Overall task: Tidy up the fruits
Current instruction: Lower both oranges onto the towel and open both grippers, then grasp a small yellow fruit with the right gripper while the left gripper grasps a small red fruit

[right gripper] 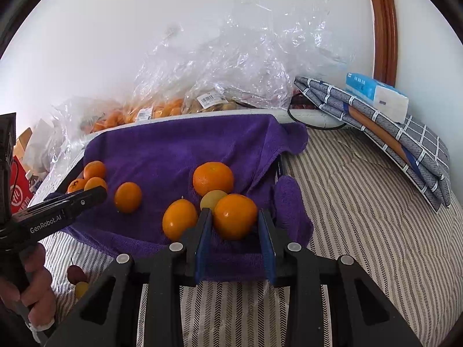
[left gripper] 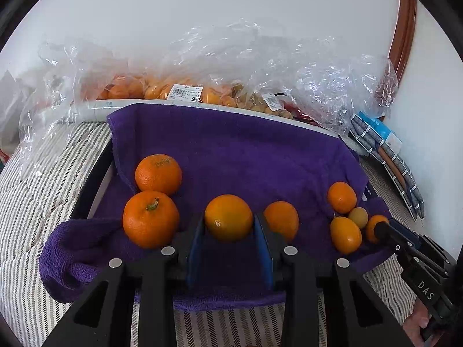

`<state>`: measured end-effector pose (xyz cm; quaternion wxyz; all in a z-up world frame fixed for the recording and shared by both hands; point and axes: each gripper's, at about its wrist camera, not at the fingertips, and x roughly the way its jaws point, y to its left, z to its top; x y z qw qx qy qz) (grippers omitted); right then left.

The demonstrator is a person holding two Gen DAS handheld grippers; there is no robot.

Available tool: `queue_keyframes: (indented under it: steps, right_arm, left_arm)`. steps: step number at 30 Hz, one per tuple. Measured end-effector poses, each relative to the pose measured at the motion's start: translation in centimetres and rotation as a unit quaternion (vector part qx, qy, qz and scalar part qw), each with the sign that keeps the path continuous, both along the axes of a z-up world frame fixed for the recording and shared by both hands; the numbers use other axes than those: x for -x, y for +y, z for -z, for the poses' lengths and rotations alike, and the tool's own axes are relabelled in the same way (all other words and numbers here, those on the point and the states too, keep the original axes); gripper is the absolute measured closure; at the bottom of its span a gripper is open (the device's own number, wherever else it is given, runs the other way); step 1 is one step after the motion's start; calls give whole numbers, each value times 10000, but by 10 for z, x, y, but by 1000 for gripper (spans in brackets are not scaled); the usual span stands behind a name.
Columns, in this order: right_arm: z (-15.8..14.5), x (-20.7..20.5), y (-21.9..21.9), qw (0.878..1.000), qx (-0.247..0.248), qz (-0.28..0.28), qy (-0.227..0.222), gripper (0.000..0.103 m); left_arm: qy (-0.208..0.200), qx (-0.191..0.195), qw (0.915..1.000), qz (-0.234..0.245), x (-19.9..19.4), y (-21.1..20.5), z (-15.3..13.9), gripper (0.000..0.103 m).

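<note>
White wall [right gripper: 144, 43], striped bedding [right gripper: 361, 217]

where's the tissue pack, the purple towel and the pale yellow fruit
tissue pack [right gripper: 376, 97]: right wrist view, on its white end face.
purple towel [right gripper: 162, 150]: right wrist view, on a bare stretch of cloth.
pale yellow fruit [right gripper: 212, 199]: right wrist view, on its visible top.

Bright, soft daylight; sharp; fisheye-bent edges.

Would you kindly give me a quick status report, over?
Left gripper shut on middle orange. Right gripper shut on small orange, yellow fruit close behind. Purple towel beneath.
</note>
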<state>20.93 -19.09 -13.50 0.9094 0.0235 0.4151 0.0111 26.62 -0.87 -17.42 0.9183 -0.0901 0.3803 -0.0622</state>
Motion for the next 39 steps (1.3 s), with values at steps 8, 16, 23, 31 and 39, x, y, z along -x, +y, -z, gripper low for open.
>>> queue_keyframes:
  steps: [8, 16, 23, 31, 39]
  right_arm:
    - [-17, 14, 6, 9982, 231, 53, -544, 59]
    - [-26, 21, 0, 9961, 218, 465, -722, 59]
    - [-36, 51, 16, 9965, 186, 613, -537, 59]
    - [-26, 73, 57, 9997, -225, -41, 111, 59]
    - [-17, 94, 92, 9982, -264, -460, 263, 63]
  left_arm:
    - [-326, 240, 9991, 127, 10, 1, -11, 63]
    - [-593, 318, 9977, 15, 26, 13, -16, 62]
    - [-689, 398, 9968, -62, 46, 32, -19, 61]
    - [-663, 98, 9971, -356, 82, 67, -17, 60]
    - [-400, 272, 9958, -773, 105, 116, -10, 59]
